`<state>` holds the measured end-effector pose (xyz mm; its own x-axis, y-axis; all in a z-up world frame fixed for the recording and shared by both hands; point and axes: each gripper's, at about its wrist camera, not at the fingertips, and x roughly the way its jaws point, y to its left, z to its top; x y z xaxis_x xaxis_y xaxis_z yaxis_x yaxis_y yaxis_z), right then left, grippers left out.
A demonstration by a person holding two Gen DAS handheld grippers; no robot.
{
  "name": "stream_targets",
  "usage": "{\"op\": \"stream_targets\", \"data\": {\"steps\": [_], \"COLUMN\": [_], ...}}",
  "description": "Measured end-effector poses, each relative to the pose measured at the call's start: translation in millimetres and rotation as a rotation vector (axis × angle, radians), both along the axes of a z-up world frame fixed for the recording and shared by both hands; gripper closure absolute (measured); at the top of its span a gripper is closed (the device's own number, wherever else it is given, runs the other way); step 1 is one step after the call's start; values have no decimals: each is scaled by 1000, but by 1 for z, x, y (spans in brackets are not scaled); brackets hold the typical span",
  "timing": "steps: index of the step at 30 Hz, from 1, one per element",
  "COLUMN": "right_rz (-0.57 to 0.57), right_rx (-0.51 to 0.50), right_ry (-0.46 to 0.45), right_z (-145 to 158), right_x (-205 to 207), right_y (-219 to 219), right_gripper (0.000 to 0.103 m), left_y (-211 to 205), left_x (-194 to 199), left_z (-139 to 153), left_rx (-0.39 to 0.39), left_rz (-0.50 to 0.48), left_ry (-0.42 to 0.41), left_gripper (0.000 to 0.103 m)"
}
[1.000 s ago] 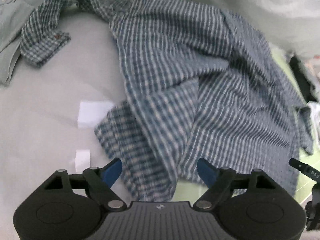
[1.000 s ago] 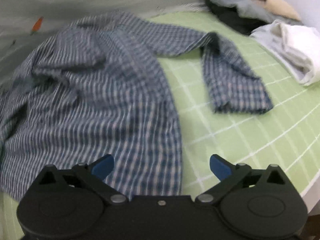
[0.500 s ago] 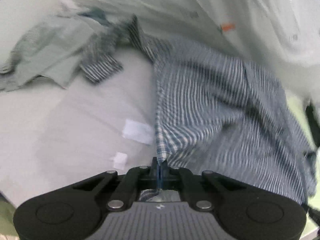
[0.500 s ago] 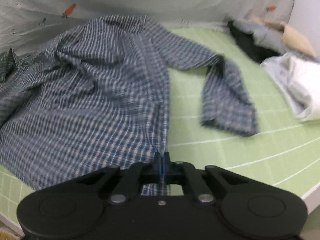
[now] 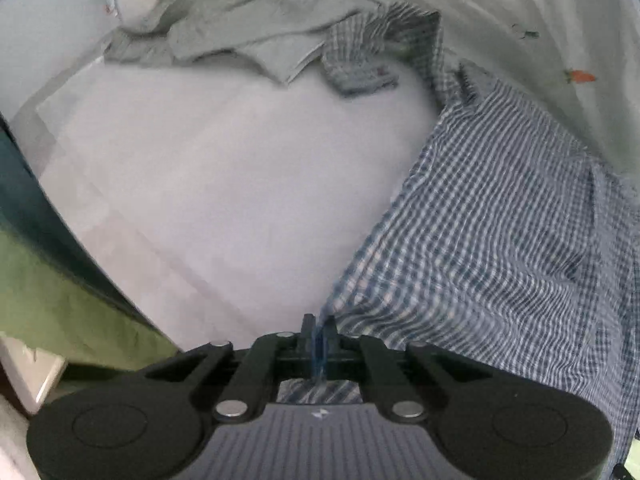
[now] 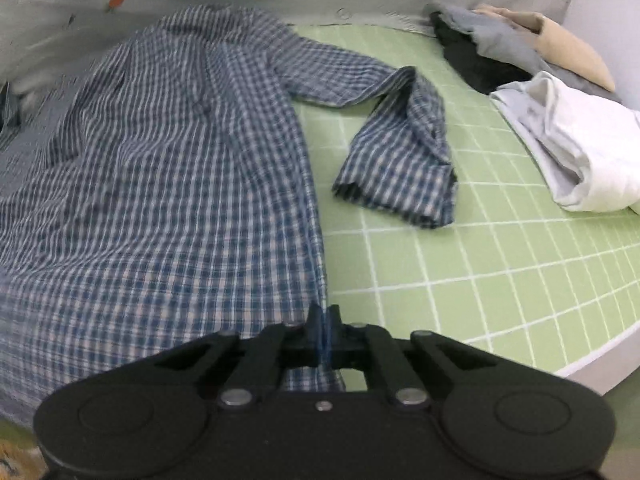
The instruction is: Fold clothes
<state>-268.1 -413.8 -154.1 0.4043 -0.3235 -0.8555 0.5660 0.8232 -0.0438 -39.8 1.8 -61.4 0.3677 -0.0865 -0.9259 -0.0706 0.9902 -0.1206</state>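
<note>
Both hand-held grippers (image 5: 319, 334) (image 6: 323, 326) now pinching shirt (image 6: 160, 184)

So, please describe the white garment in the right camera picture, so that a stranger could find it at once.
Start at the green gridded mat. Go to its far right edge, past the checked shirt's loose sleeve. The white garment lies there bunched, just in front of a dark, grey and beige clothes pile; it alone is plain white.

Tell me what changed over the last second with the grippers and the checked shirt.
Both grippers went from wide open to closed on the hem of the checked shirt: the left gripper and the right gripper each pinch an edge, and the jaws now ease slightly with cloth between them. The hem has been pulled taut towards the cameras. The white folded garment and the dark pile stayed put.
</note>
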Motion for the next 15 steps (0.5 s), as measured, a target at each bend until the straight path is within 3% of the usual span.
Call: {"op": "stream_targets", "data": {"steps": [1, 2, 3, 5, 7, 9, 11, 15], "right_rz": [-4, -8, -7, -2, 3, 3, 3, 11], "right_rx": [3, 6, 1, -18, -40, -51, -52, -45], "right_ry": [-8, -15, -23, -38, -53, -86, -118, -152], "right_z": [2, 4, 6, 11, 15, 19, 23, 25], "right_x": [-1, -1, -1, 3, 12, 22, 35, 67], "right_y": [0, -1, -1, -1, -4, -8, -12, -20], "right_gripper": [71, 60, 49, 46, 15, 2, 1, 0], "left_y": [-2, -5, -9, -20, -29, -41, -53, -81], "left_x": [0, 1, 2, 5, 11, 21, 28, 45], "left_z": [2, 4, 8, 15, 19, 22, 21, 17], "left_rx": [7, 18, 29, 57, 67, 67, 60, 73], "left_rz": [-6, -20, -34, -57, -86, -115, -139, -207], "left_ry": [-6, -19, -32, -67, -90, -99, -101, -87], "left_gripper": [79, 65, 58, 36, 29, 28, 19, 15]}}
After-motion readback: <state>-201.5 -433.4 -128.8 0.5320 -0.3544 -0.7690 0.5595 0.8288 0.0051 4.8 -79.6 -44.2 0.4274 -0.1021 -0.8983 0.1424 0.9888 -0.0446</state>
